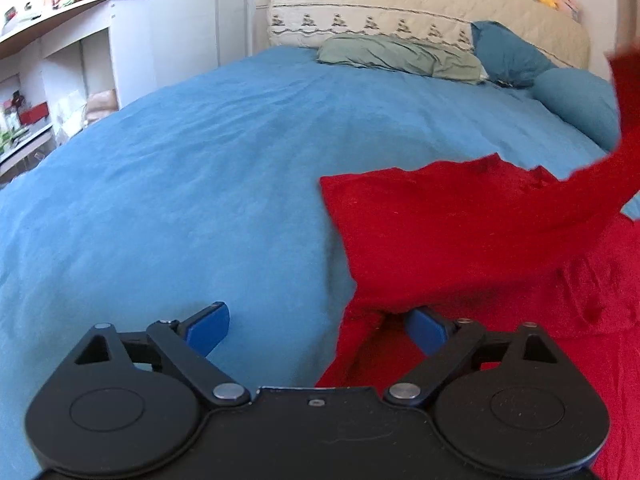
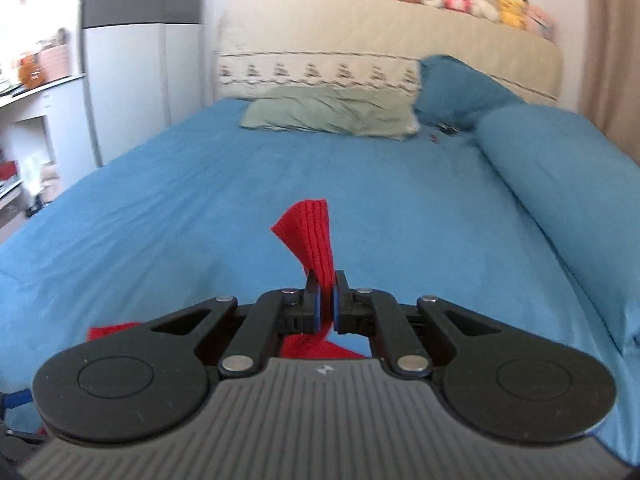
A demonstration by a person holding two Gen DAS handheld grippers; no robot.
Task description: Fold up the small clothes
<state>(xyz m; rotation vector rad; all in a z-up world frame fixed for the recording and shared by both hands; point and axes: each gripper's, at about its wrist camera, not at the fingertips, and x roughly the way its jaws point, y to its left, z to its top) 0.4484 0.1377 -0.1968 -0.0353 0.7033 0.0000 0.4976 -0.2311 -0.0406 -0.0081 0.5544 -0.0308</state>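
A red knit garment [image 1: 480, 240] lies on the blue bed sheet [image 1: 200, 180] at the right of the left wrist view. One part of it rises off the bed toward the upper right. My left gripper [image 1: 320, 324] is open at the garment's left edge; its right finger [image 1: 426, 328] sits under a fold of red cloth, its left finger [image 1: 208, 326] over bare sheet. My right gripper [image 2: 326, 296] is shut on a ribbed end of the red garment [image 2: 314, 236], which sticks up above the fingers; more red cloth hangs below.
A green pillow [image 2: 332, 114] and blue pillows [image 2: 460, 92] lie at the head of the bed. A long blue bolster [image 2: 560, 184] runs along the right side. A beige headboard [image 2: 380, 36] carries plush toys. White shelves and a wardrobe [image 2: 124, 80] stand at the left.
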